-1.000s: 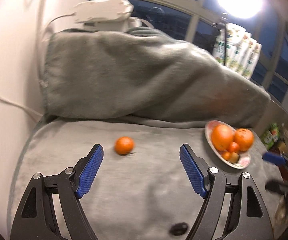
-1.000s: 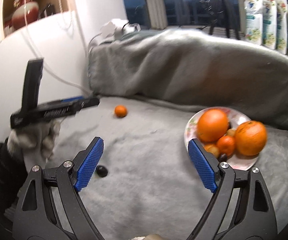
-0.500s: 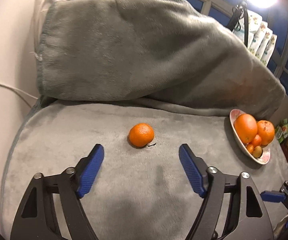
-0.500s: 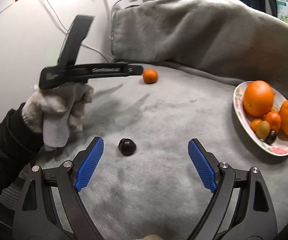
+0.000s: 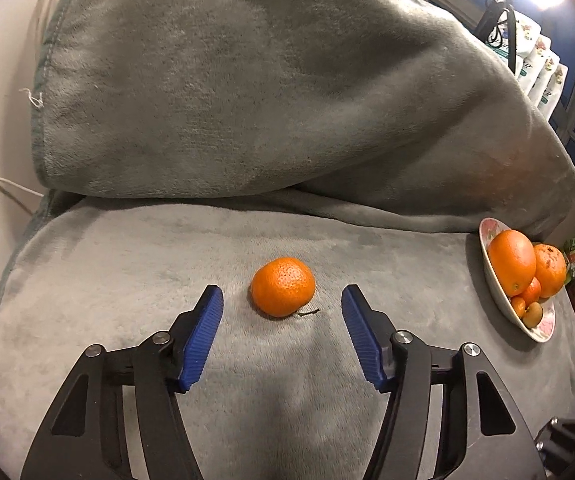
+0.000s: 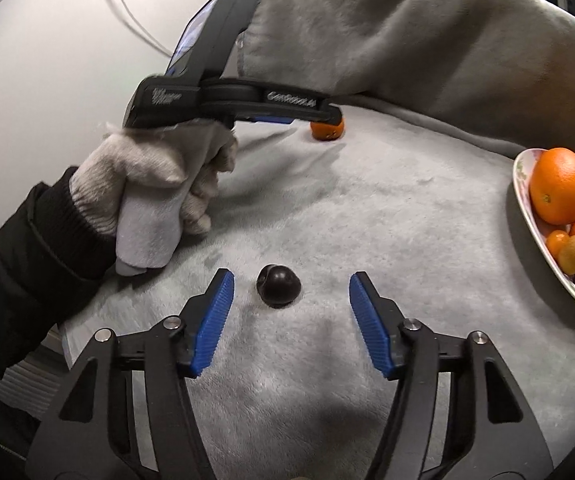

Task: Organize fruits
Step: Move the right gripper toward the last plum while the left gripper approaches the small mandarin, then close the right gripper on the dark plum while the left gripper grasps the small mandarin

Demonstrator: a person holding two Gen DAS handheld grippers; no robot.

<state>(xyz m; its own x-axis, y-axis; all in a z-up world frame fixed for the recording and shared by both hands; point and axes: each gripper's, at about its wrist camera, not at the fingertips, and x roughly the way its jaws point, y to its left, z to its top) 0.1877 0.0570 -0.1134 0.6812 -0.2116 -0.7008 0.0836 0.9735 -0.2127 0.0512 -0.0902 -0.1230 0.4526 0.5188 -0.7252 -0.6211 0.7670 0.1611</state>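
On the grey blanket [image 5: 127, 280], the left gripper [image 5: 281, 300] closes around a mandarin [image 5: 283, 291] without touching it, the right gripper [image 6: 290, 285] likewise around a dark plum [image 6: 278, 290].

The left gripper [image 5: 281, 308], black-framed with ribbed blue pads, reaches up from the lower centre of its own view, its jaws closing, pads apart and pressing on nothing. From the right wrist it crosses the upper left, tilted downward, gripped by a hand in a white knit glove [image 6: 155, 188] with a black sleeve [image 6: 19, 280] at lower left. The right gripper [image 6: 291, 300], matching, rises from bottom centre, its jaws closing, pads apart.
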